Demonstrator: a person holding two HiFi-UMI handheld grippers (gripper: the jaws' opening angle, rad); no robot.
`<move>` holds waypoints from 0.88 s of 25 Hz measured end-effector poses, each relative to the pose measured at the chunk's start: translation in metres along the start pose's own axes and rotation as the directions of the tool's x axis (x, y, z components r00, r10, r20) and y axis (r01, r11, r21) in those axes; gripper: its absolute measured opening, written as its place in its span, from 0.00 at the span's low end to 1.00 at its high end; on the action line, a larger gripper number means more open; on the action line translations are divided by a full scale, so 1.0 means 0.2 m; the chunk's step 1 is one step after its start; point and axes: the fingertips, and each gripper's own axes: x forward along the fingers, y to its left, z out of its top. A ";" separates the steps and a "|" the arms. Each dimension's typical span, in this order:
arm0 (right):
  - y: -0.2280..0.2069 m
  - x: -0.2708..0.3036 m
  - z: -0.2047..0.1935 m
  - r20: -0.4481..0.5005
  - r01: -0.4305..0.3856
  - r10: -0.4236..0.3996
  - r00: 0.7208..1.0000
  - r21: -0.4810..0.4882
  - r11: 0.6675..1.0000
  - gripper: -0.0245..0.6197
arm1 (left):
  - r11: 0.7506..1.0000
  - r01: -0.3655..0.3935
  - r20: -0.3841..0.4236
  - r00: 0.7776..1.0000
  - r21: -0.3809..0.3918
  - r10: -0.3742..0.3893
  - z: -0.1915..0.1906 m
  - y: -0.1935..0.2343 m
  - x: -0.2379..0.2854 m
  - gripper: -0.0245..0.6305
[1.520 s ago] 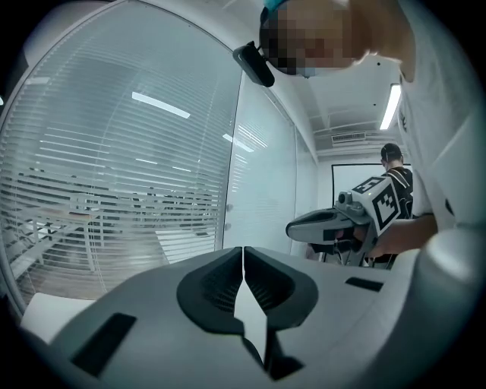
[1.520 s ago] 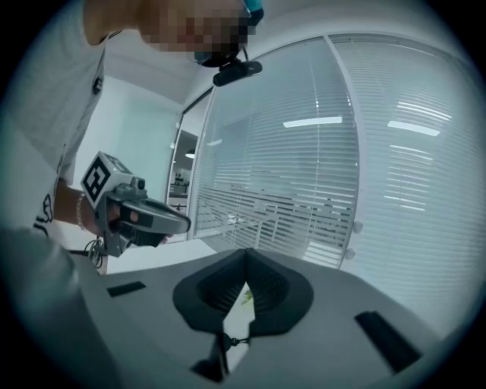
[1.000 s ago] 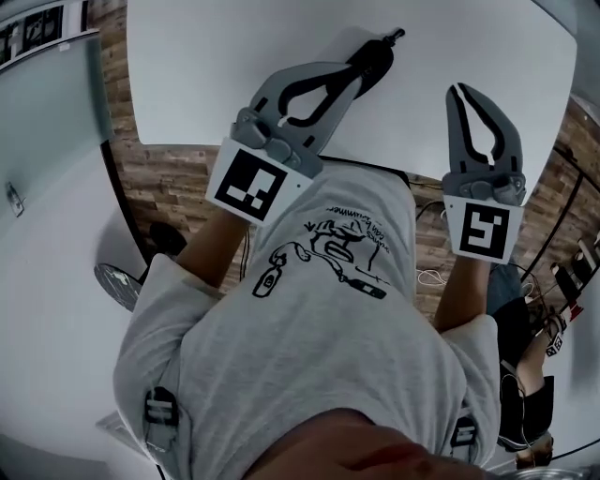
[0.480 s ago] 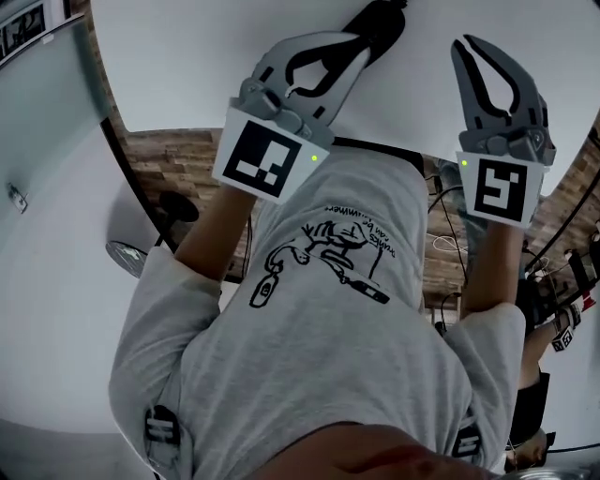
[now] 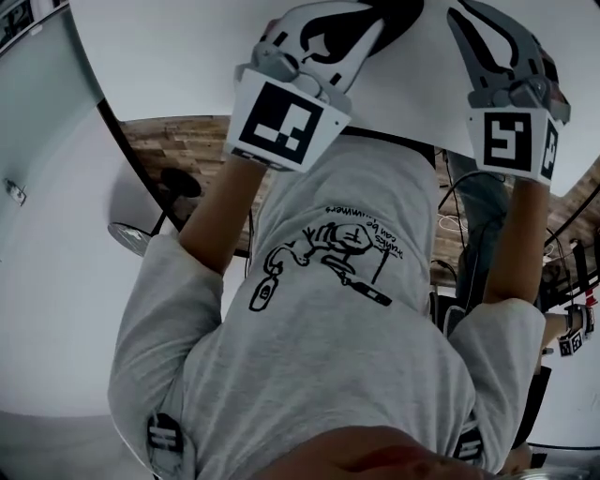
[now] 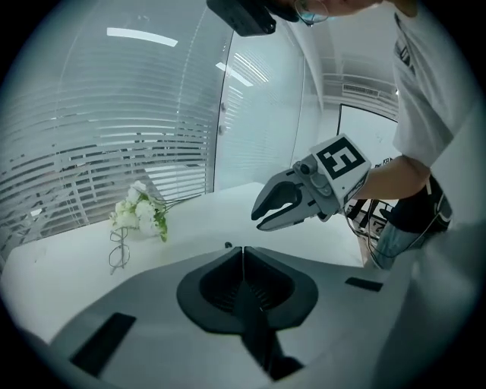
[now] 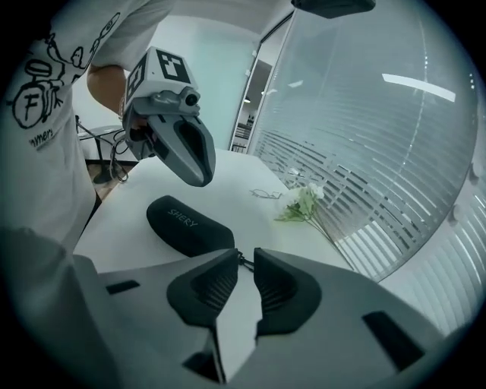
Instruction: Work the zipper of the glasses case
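Observation:
The black glasses case, lettered in grey, lies on the white table. Its thin zipper pull shows at the tips of my right gripper, whose jaws stand a little apart around it, open. My left gripper hovers just above the case, jaws shut on nothing. In the left gripper view the left gripper is shut and the case is hidden under it; the right gripper is across from it. In the head view the case sits at the top edge by the left gripper.
White flowers and a pair of wire-framed glasses lie farther back on the table, near a glass wall with blinds. The table's near edge runs under both forearms, with a wood floor below. Cables lie on the floor at the right.
Both grippers have moved forward over the table, toward the top of the head view. The right gripper has come closer to the case.

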 end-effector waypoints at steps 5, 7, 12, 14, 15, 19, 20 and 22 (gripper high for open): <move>0.03 0.19 -0.06 -0.054 -0.071 0.067 0.996 -0.090 0.993 0.16 | 1.000 0.020 -0.035 0.999 0.006 -0.020 -0.10 0.04 0.10 0.07; 0.05 0.24 -0.10 -0.075 -0.107 0.098 0.992 -0.128 0.986 0.17 | 1.000 0.027 -0.049 0.998 0.001 -0.027 -0.13 0.04 0.13 0.07; 0.05 0.34 -0.12 -0.118 -0.189 0.166 0.979 -0.214 0.958 0.17 | 0.999 0.036 -0.074 0.997 -0.012 -0.037 -0.18 0.07 0.18 0.07; 0.07 0.37 -0.12 -0.133 -0.236 0.209 0.969 -0.237 0.943 0.18 | 0.999 0.041 -0.085 0.995 -0.020 -0.043 -0.20 0.06 0.19 0.07; 0.08 0.38 -0.13 -0.144 -0.259 0.229 0.963 -0.249 0.933 0.18 | 0.999 0.042 -0.089 0.995 -0.020 -0.044 -0.22 0.06 0.19 0.07; 0.10 0.43 -0.14 -0.177 -0.314 0.271 0.946 -0.304 0.899 0.18 | 0.998 0.049 -0.082 0.995 -0.033 -0.051 -0.24 0.05 0.21 0.07; 0.10 0.44 -0.14 -0.186 -0.325 0.278 0.942 -0.315 0.892 0.17 | 0.998 0.050 -0.077 0.996 -0.038 -0.053 -0.24 0.05 0.21 0.07; 0.11 0.44 -0.14 -0.203 -0.350 0.296 0.934 -0.336 0.874 0.16 | 0.998 0.053 -0.069 0.996 -0.045 -0.057 -0.23 0.04 0.19 0.07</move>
